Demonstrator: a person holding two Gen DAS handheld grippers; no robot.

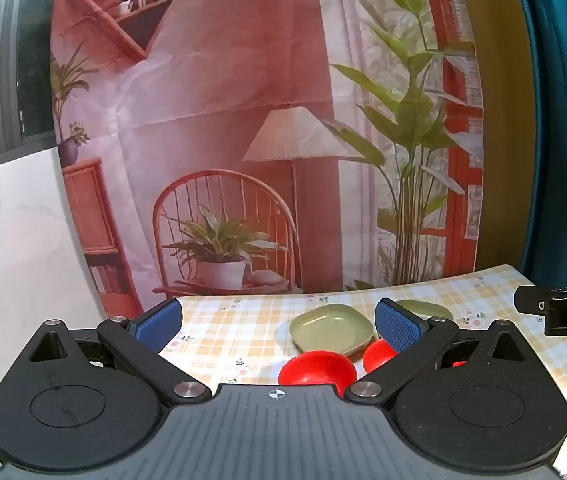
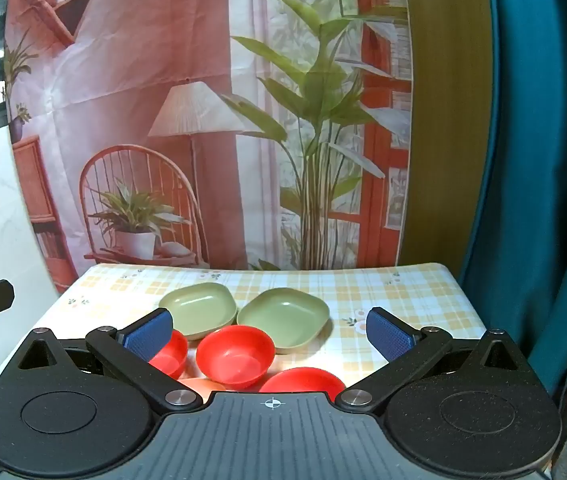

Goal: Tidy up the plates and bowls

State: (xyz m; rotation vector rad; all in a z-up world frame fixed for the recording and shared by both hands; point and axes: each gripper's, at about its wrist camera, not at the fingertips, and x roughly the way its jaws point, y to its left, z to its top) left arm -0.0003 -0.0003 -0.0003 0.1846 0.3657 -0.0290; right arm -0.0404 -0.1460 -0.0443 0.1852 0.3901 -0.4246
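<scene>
L gripper (image 1: 279, 320) and R gripper (image 2: 269, 330) both spread wide, nothing btwn pads. Two green plates (image 2: 199, 308) (image 2: 283, 316) side by side mid-table on checked cloth (image 2: 403, 300); three red bowls (image 2: 235, 354) clustered just in front, nearest the grippers.

Both the left gripper (image 1: 279, 316) and right gripper (image 2: 269, 326) look alike: black linkage arms, silver pivot screws, round black discs, ribbed grey body with white crosshair mark. Fingers (image 1: 397, 322) carry blue textured pads (image 2: 149, 336).
</scene>
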